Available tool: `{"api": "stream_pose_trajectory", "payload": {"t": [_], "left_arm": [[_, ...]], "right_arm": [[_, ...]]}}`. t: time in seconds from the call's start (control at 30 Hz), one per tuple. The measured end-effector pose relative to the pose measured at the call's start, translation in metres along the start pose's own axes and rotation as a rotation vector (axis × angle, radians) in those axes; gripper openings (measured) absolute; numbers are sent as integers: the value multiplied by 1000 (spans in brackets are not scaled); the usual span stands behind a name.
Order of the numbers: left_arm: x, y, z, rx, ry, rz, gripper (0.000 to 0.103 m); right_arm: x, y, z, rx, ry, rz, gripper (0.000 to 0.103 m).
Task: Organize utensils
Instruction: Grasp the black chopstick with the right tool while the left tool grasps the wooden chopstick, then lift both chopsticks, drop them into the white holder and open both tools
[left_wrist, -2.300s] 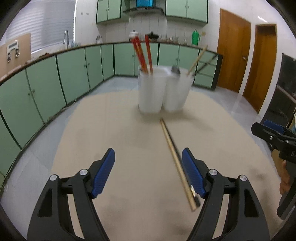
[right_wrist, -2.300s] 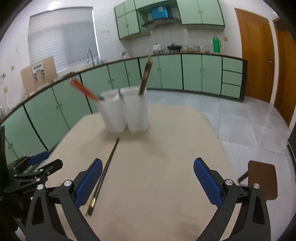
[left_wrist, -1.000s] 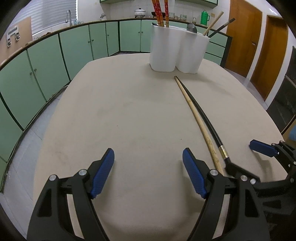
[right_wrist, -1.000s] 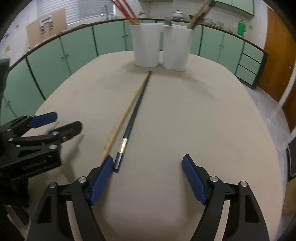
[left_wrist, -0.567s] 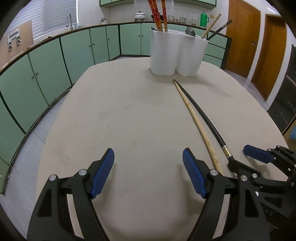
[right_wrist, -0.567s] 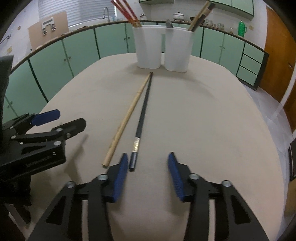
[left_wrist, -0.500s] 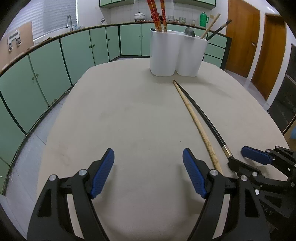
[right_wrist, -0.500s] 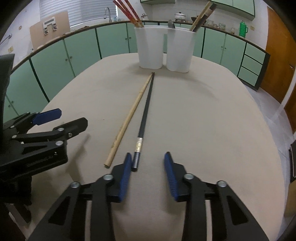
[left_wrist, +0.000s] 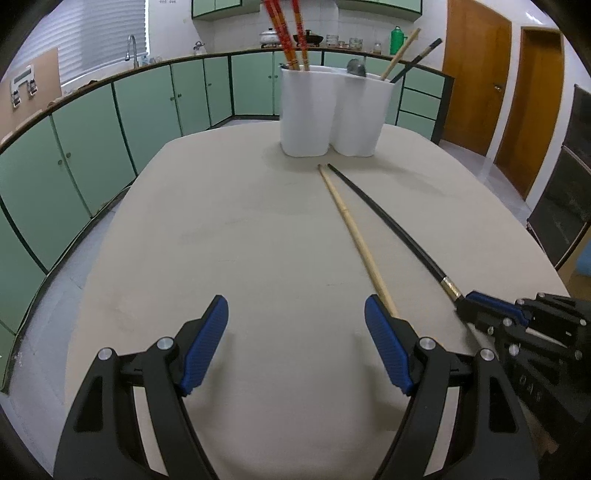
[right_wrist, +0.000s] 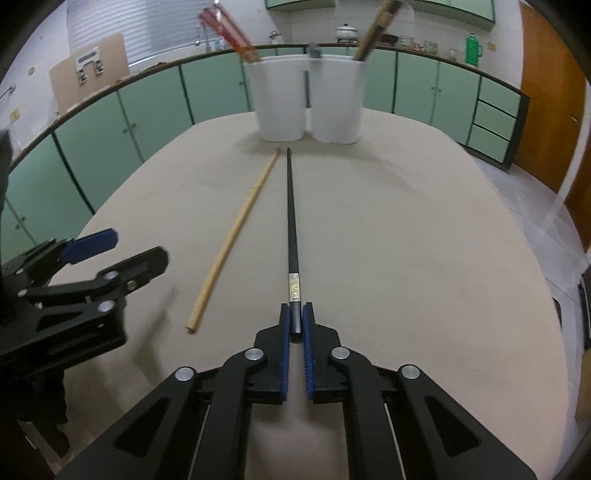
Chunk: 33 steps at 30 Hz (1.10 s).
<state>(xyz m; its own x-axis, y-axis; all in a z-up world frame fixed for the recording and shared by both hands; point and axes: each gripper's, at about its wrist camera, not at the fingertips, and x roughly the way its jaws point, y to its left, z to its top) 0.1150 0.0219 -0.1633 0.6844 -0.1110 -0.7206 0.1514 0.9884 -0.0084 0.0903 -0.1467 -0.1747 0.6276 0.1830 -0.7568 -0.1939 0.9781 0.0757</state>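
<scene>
Right wrist, black chopstick (right_wrist: 291, 236) end hidden between pads (right_wrist: 284, 332)

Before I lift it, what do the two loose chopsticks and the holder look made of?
Black chopstick: glossy, likely lacquered wood or plastic, with a metallic band near the end that the right claw grips. Tan chopstick: matte, pale, probably bamboo or bare wood. Holder: smooth, opaque white, apparently plastic, possibly ceramic.

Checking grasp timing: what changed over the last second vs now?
The right gripper jaws went from wide open to shut on the near end of the black chopstick, which lies on the table. Unchanged: left gripper open and empty, wooden chopstick beside the black one, white holder in place.
</scene>
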Motion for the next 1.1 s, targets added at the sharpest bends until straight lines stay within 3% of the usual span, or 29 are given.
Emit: {"api": "stream_pose_trajectory", "payload": {"t": [0.2, 0.43, 0.7, 0.93, 1.1], "left_arm": [[2, -21, -2, 14, 16, -48, 74], [10, -37, -6, 34, 59, -52, 69], [15, -46, -8, 45, 86, -50, 46], [15, -52, -7, 38, 84, -70, 9], [15, -53, -7, 30, 83, -65, 7]], "right_arm": [[-4, -28, 2, 45, -19, -49, 6], [-3, -41, 1, 68, -26, -60, 6], [-3, -41, 0, 74, -25, -43, 6], [-2, -40, 0, 73, -17, -34, 6], [-2, -40, -1, 76, -13, -31, 6]]}}
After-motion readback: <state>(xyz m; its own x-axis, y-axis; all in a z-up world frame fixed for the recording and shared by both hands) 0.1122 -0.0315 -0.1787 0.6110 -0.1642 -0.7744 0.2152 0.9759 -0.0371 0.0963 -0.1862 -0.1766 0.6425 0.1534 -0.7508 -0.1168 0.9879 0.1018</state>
